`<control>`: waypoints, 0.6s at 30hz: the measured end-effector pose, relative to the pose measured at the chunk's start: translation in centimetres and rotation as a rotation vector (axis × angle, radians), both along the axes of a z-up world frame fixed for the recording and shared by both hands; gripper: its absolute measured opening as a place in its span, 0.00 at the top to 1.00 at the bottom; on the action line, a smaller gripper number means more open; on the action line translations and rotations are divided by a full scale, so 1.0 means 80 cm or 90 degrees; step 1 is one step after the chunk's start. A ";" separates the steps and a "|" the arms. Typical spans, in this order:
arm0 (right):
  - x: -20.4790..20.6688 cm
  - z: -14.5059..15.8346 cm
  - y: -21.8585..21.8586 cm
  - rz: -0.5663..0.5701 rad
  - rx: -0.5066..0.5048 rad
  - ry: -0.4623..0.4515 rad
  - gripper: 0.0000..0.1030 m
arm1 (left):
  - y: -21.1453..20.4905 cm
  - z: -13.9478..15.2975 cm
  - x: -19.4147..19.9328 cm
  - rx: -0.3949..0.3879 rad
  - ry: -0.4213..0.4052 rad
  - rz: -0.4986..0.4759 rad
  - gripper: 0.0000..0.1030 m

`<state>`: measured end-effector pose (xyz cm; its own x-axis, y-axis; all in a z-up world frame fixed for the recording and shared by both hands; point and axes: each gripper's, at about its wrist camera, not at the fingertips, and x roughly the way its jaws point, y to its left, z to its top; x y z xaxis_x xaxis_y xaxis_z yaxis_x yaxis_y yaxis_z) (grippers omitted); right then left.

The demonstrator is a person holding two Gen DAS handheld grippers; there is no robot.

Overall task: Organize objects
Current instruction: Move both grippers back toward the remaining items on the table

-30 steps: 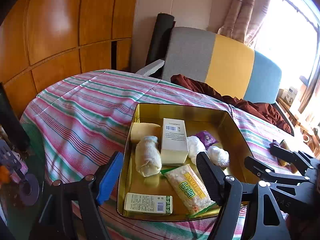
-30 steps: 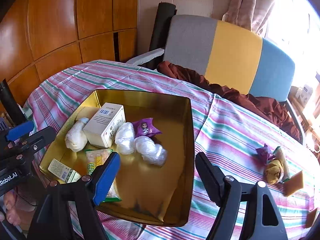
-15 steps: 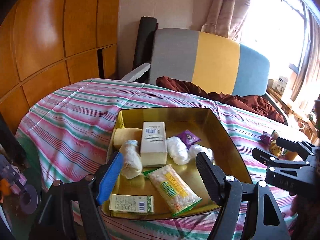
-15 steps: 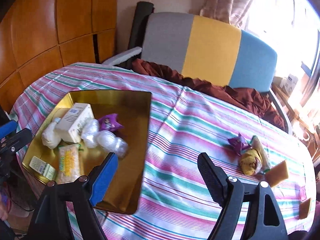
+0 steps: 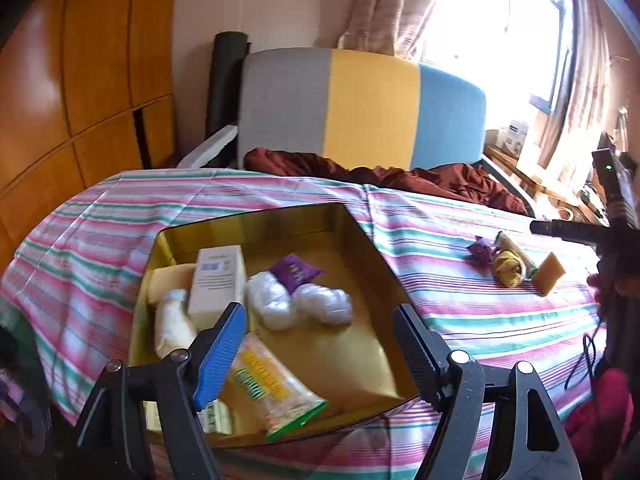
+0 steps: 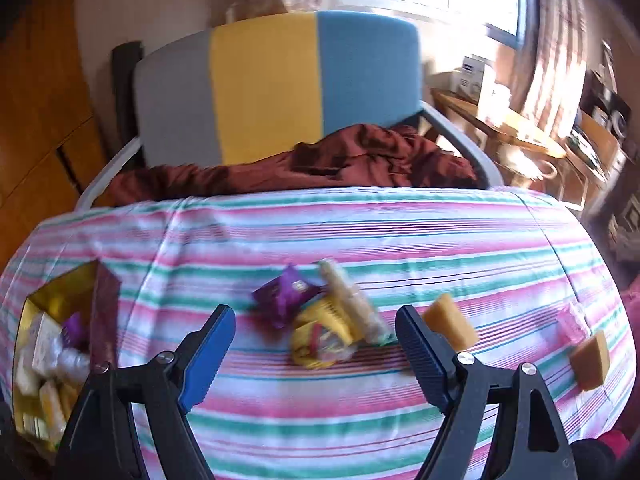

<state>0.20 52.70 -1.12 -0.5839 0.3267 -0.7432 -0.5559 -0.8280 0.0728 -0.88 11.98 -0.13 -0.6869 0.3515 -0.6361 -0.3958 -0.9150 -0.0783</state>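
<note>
A gold tray [image 5: 360, 232] sits on the striped tablecloth and holds a white box [image 5: 218, 280], a purple packet [image 5: 296, 272], white wrapped lumps [image 5: 304, 304], a snack bag [image 5: 272, 384] and other items. My left gripper [image 5: 318, 312] hovers open over the tray's near side with nothing between its fingers. Farther right on the cloth lie a purple packet [image 6: 284, 292], a yellow bundle [image 6: 320, 336], a long pale pack [image 6: 348, 300] and two yellow sponges [image 6: 450, 322] [image 6: 592, 360]. My right gripper [image 6: 314, 312] stands open just before the bundle, holding nothing.
A grey, yellow and blue chair [image 5: 360, 108] with a maroon cloth [image 5: 400, 176] stands behind the table. Wooden wall panels [image 5: 80, 80] are on the left, with a bright window and a cluttered side table [image 6: 520, 128] on the right. The tray's corner [image 6: 36, 304] shows at far left.
My right gripper has swung right, from over the tray to the loose items on the cloth. The left gripper has shifted right along the tray and rolled a little.
</note>
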 end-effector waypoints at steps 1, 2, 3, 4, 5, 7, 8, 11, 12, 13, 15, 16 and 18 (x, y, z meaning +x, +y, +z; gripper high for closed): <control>0.006 -0.006 0.024 -0.039 -0.009 0.009 0.19 | 0.009 0.001 0.000 -0.005 0.001 -0.011 0.26; 0.014 -0.013 0.045 -0.071 -0.019 0.022 0.18 | 0.017 0.001 -0.001 -0.008 0.000 -0.020 0.26; 0.022 -0.026 0.064 -0.102 -0.032 0.033 0.18 | 0.025 0.002 -0.001 -0.008 -0.001 -0.028 0.26; 0.032 -0.042 0.079 -0.132 -0.049 0.042 0.18 | 0.035 0.002 -0.002 -0.005 -0.005 -0.039 0.26; 0.039 -0.059 0.093 -0.158 -0.076 0.031 0.18 | 0.044 0.001 -0.003 -0.006 -0.011 -0.050 0.26; 0.049 -0.073 0.119 -0.202 -0.152 0.021 0.18 | 0.066 0.001 -0.003 -0.013 -0.019 -0.071 0.26; 0.056 -0.072 0.127 -0.216 -0.174 0.043 0.18 | 0.077 0.001 -0.003 -0.014 -0.022 -0.081 0.26; 0.061 -0.069 0.133 -0.217 -0.196 0.059 0.18 | 0.110 -0.002 -0.007 -0.003 -0.042 -0.110 0.26; 0.061 -0.069 0.133 -0.212 -0.209 0.065 0.18 | 0.122 -0.006 -0.009 -0.006 -0.052 -0.117 0.26; 0.060 -0.069 0.132 -0.207 -0.215 0.067 0.18 | 0.134 -0.009 -0.010 -0.006 -0.066 -0.129 0.26; 0.059 -0.065 0.127 -0.194 -0.215 0.072 0.18 | 0.156 -0.012 -0.012 0.003 -0.083 -0.149 0.26; 0.059 -0.063 0.123 -0.187 -0.214 0.076 0.18 | 0.168 -0.014 -0.012 0.004 -0.086 -0.161 0.26; 0.059 -0.059 0.123 -0.178 -0.215 0.087 0.18 | 0.192 -0.019 -0.010 -0.009 -0.092 -0.182 0.27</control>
<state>4.92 62.55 -5.85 -0.6081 0.2380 -0.7573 -0.7211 -0.5645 0.4017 -1.72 27.33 -1.67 -0.4635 0.5070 -0.7267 -0.6223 -0.7701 -0.1404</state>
